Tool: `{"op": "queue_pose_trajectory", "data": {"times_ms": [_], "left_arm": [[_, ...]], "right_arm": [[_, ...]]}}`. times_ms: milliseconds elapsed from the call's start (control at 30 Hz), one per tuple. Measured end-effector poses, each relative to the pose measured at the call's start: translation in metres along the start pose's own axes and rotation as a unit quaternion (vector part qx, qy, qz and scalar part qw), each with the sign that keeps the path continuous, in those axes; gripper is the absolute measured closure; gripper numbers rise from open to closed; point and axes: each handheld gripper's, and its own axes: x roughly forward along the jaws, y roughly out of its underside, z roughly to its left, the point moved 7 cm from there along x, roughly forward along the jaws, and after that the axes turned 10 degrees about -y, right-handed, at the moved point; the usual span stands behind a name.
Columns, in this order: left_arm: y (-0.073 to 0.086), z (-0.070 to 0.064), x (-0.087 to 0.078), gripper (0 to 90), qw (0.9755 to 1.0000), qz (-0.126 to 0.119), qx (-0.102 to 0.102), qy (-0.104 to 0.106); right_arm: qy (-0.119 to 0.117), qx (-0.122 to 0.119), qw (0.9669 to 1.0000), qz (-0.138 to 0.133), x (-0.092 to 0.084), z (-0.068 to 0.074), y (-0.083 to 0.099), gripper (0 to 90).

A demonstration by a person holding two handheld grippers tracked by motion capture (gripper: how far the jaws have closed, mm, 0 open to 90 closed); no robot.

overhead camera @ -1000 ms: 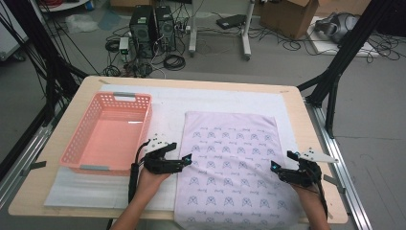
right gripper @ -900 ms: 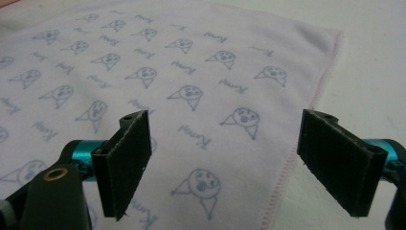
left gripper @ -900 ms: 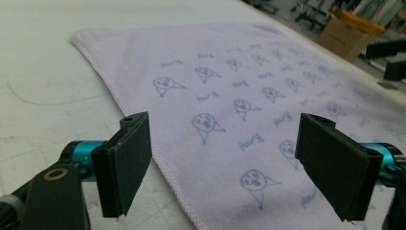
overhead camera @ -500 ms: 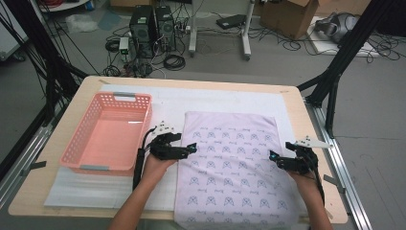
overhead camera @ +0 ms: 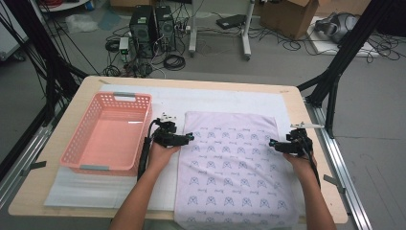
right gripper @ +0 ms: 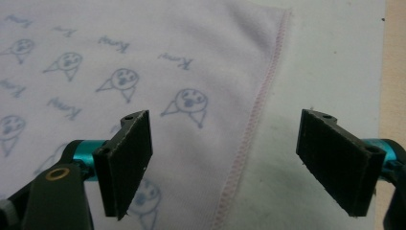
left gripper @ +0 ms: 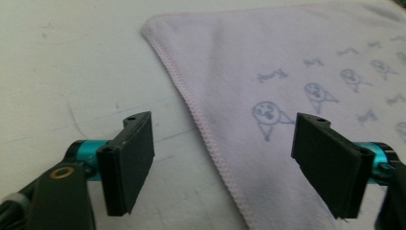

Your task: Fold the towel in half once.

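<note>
The pale lilac printed cloth (overhead camera: 234, 167) lies flat on the table (overhead camera: 297, 103); left gripper (overhead camera: 190, 138) straddles its left hem, jaws spread though just narrowing; right gripper (overhead camera: 272, 143) gapes over the right hem; nothing pinched yet, folding all ahead; pink plastic basket (overhead camera: 81, 155) waits empty.

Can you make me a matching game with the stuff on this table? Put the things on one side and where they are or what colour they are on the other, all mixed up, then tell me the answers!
Things:
1. basket
2. towel
3. left gripper
4. right gripper

Descriptions:
A. pale purple with little printed faces, lying flat
B. at the cloth's right edge, jaws open
C. pink, with nothing inside, at the table's left
D. at the cloth's left edge, jaws open

Pairs: 1-C, 2-A, 3-D, 4-B
</note>
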Motion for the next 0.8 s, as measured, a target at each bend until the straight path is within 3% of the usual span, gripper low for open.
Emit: {"op": "queue_pose_trajectory", "data": {"times_ms": [33, 100, 167, 233, 333, 433, 533, 633, 700, 767, 800], "left_arm": [[-0.001, -0.001, 0.001, 27.3, 1.0000, 0.005, 0.005, -0.003], [-0.002, -0.004, 0.003, 32.7, 0.9989, 0.019, 0.041, -0.010], [-0.004, -0.007, 0.006, 36.5, 0.9966, 0.030, 0.072, -0.025], [-0.003, -0.009, 0.007, 41.9, 0.9942, 0.027, 0.095, -0.042], [-0.003, -0.010, 0.006, 52.0, 0.9940, 0.023, 0.099, -0.040], [-0.003, -0.013, 0.006, 67.4, 0.9946, 0.023, 0.098, -0.025], [-0.003, -0.014, 0.006, 85.4, 0.9962, 0.027, 0.082, -0.012], [-0.005, -0.011, 0.006, 86.5, 0.9979, 0.028, 0.056, -0.015], [-0.008, -0.003, 0.005, 86.8, 0.9990, 0.020, 0.030, -0.024], [-0.013, 0.000, 0.003, 86.9, 0.9997, 0.007, 0.003, -0.021], [-0.015, 0.000, 0.003, 86.9, 0.9997, 0.001, 0.001, -0.023]], "right_arm": [[0.004, 0.001, 1.0000, 0.005, 0.002, -0.001, -0.001, 23.5], [0.009, 0.001, 0.9998, 0.015, 0.007, -0.003, -0.004, 27.0], [0.021, -0.003, 0.9993, 0.031, 0.012, -0.006, -0.004, 32.2], [0.035, -0.006, 0.9989, 0.031, 0.013, -0.006, -0.005, 35.3], [0.042, -0.013, 0.9985, 0.033, 0.013, -0.005, -0.006, 45.5], [0.033, -0.024, 0.9985, 0.037, 0.014, 0.001, -0.007, 63.6], [0.014, -0.022, 0.9990, 0.037, 0.015, 0.006, -0.007, 81.4], [0.006, -0.014, 0.9994, 0.032, 0.015, 0.005, -0.008, 84.4], [0.018, -0.016, 0.9994, 0.025, 0.015, 0.002, -0.010, 85.0], [0.017, -0.004, 0.9998, 0.008, 0.014, 0.000, -0.013, 85.2], [0.010, 0.009, 0.9999, -0.004, 0.014, -0.001, -0.016, 85.3]]}}
